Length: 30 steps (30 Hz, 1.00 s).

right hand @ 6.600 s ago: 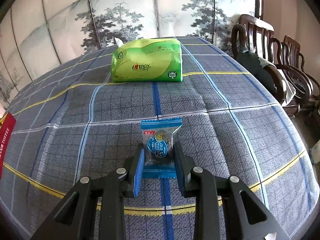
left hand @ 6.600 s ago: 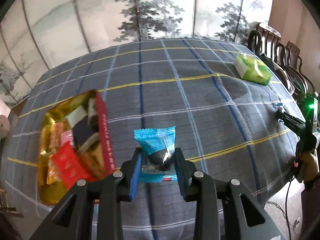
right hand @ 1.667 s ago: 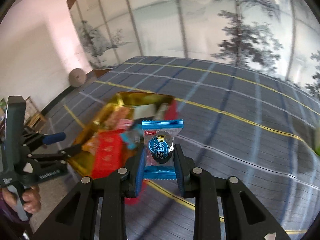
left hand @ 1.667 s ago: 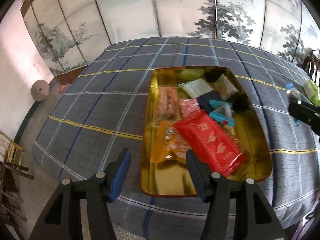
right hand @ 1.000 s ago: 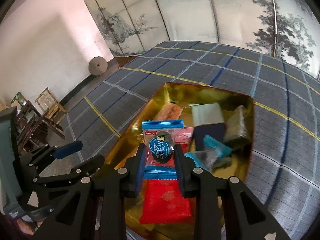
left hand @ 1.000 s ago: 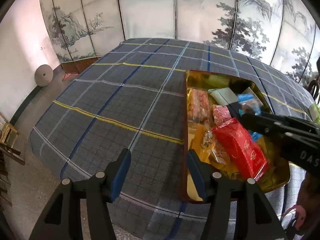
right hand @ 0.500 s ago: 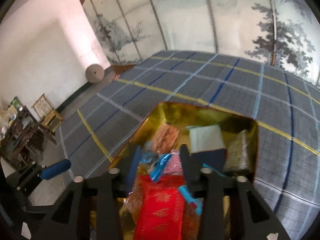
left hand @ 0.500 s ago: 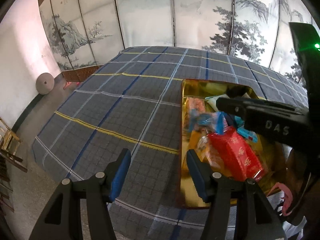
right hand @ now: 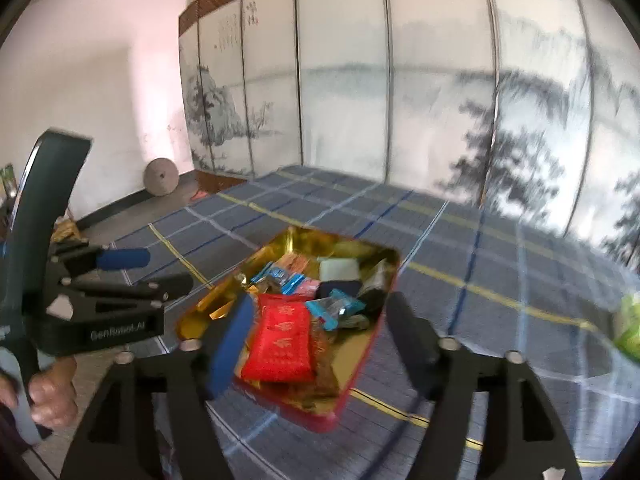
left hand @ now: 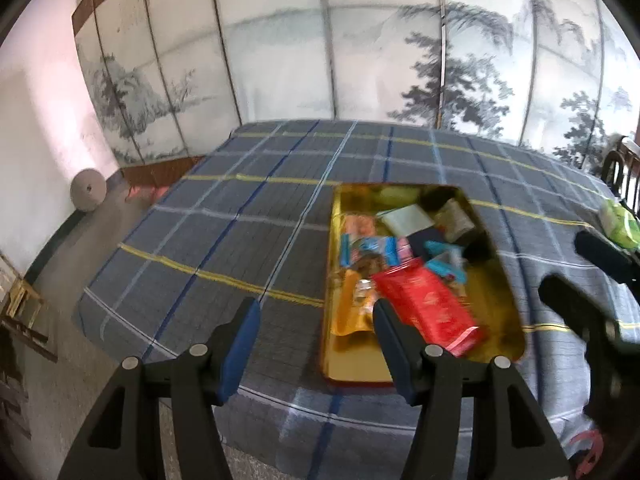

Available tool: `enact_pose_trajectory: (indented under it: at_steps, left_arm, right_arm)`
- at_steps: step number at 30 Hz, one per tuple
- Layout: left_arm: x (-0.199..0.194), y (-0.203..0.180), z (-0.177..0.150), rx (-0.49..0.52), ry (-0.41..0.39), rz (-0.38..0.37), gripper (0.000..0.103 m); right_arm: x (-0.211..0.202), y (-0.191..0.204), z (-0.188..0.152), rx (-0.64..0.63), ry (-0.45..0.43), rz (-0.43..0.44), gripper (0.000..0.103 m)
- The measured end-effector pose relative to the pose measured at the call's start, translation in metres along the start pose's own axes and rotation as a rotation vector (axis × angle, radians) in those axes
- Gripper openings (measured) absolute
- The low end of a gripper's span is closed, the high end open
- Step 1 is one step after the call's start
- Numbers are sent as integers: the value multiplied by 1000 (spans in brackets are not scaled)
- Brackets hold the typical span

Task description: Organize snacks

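Note:
A gold tin (left hand: 500, 272) (right hand: 362, 364) with red outer walls sits on the plaid tablecloth and holds several wrapped snacks. A blue-wrapped snack (left hand: 370, 249) (right hand: 280, 276) lies in it beside a large red packet (left hand: 428, 310) (right hand: 282, 338). A second blue wrapper (right hand: 336, 308) lies further right. My left gripper (left hand: 314, 322) is open and empty, above the table's near edge left of the tin. My right gripper (right hand: 318, 320) is open and empty, raised over the tin's near end. It also shows at the right of the left wrist view (left hand: 580, 272).
A green tissue pack (left hand: 618, 222) (right hand: 630, 326) lies at the table's far right. Dark wooden chairs (left hand: 622, 178) stand beyond it. A painted folding screen (left hand: 360, 60) backs the table. The floor drops off at the left, with a round grey disc (left hand: 88, 190) against the wall.
My right gripper opened and dropped its blue-wrapped snack into the tin, then pulled up and back. My left gripper stayed open and shifted slightly.

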<state>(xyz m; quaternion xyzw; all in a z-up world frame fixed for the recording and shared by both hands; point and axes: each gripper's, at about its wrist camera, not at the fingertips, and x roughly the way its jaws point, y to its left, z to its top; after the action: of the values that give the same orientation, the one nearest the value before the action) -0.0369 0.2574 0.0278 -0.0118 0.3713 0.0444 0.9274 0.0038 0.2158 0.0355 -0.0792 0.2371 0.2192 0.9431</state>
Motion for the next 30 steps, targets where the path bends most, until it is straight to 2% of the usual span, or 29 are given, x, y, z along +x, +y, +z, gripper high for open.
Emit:
enact_pose_trajectory:
  at_steps: [3, 7, 9, 10, 13, 14, 17, 19, 21, 22, 23, 30]
  left_arm:
    - [-26, -6, 0, 19, -62, -12, 60]
    - [-57, -8, 2, 37, -125, -34, 66]
    - [-75, -10, 3, 45, -165, -27, 70]
    - [-85, -10, 3, 44, -182, -22, 75]
    - [-113, -5, 6, 26, -251, -1, 77]
    - [-122, -2, 5, 18, -274, 4, 81]
    - [-152, 5, 7, -1, -338, -35, 86]
    - [-164, 8, 9, -12, -355, -58, 86]
    - [-174, 9, 11, -18, -356, -102, 94]
    - [-178, 10, 11, -19, -353, -108, 101]
    - [-181, 10, 10, -22, -355, -103, 103]
    - [-188, 3, 11, 1, -389, -57, 103]
  right_arm:
    - [-26, 0, 1, -13, -56, -31, 79]
    - [-54, -5, 5, 5, -114, -50, 83]
    - [-67, -7, 6, 11, -139, -61, 84]
    - [-75, -8, 7, 14, -152, -66, 85]
    - [-93, -8, 8, 20, -183, -76, 86]
    - [-102, -9, 7, 21, -198, -78, 87]
    - [-122, -8, 8, 18, -236, -92, 89]
    - [-133, -9, 7, 14, -254, -98, 89]
    - [-139, -10, 7, 17, -265, -107, 89]
    - [-142, -11, 6, 20, -268, -106, 90]
    - [-145, -12, 6, 25, -270, -104, 90]
    - [-153, -19, 3, 43, -273, -118, 90]
